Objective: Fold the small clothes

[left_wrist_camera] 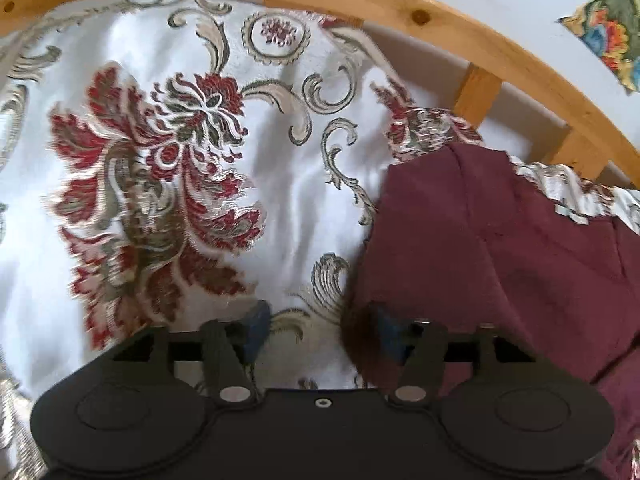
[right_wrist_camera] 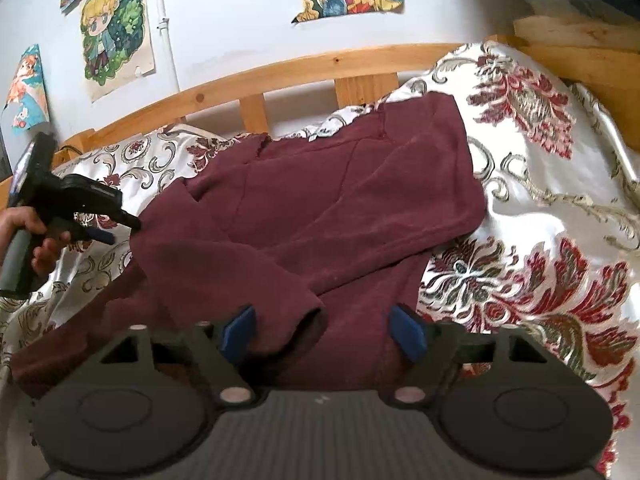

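Right tool sits low centre of its own view, blue pads spread wide, nothing held; a sleeve cuff of the maroon garment lies between the pads, and I cannot tell whether either pad touches it. Left tool is likewise open and empty in its own view, its right pad at the garment's near-left edge, the left pad over the bedspread. From the right wrist view I see the left tool at mid left, held in a hand, tips just at the cloth's edge. The garment lies spread across the middle of the floral bedspread, one sleeve already lying across the body. My read: fold underway, hands between grasps. Next I would close on the cuff or hem and carry it over. No brand or readable writing; wall posters upper left show cartoon art only.
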`<state>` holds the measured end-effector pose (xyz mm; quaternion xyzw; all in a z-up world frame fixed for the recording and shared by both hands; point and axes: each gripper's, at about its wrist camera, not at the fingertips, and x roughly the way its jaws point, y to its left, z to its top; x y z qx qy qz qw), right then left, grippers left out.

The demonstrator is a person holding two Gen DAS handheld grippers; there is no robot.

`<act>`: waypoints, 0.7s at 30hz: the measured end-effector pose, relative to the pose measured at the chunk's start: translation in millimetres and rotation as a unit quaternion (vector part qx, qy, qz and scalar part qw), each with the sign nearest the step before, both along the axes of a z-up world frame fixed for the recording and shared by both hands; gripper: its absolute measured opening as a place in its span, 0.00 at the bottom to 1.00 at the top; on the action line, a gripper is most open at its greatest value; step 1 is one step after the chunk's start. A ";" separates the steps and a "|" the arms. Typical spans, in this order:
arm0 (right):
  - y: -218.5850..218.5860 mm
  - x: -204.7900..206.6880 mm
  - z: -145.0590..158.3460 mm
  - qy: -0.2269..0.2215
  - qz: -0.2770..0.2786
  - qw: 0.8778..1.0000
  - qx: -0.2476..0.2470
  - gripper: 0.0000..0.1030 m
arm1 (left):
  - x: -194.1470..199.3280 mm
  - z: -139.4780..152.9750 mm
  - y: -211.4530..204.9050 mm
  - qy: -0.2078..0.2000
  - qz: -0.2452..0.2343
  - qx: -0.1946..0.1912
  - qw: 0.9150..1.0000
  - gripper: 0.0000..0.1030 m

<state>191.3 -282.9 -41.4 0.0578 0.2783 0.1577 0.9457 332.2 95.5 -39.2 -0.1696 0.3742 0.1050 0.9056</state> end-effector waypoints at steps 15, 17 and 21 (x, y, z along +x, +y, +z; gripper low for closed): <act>23.6 -46.4 45.2 -0.032 0.071 0.991 -0.111 1.00 | -164.7 41.4 -24.7 -0.058 -0.179 0.062 0.980 0.99; 29.7 -64.6 49.8 -0.031 0.091 0.986 -0.134 1.00 | -182.1 39.8 -29.9 -0.056 -0.204 0.082 0.974 0.99; 40.1 -98.8 50.5 -0.018 0.135 0.974 -0.180 1.00 | -214.1 34.2 -45.7 -0.060 -0.280 0.140 0.948 0.99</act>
